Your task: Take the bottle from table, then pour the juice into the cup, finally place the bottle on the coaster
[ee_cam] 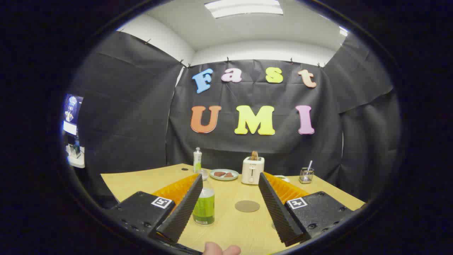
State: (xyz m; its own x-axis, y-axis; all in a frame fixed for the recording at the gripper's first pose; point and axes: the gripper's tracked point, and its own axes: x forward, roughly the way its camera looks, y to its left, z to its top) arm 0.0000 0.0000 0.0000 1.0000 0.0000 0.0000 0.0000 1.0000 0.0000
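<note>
1. While the gripper [230,209] hangs over the near edge of the tabletop [141,182], its fingers [182,209] stand wide apart, holding nothing.
2. The bottle [204,203] stands upright between them, just beside the left finger.
3. The coaster [247,206] lies flat right of the bottle.
4. A toaster [252,170], a plate [224,174] and a second bottle [197,160] stand near the far edge.
</note>
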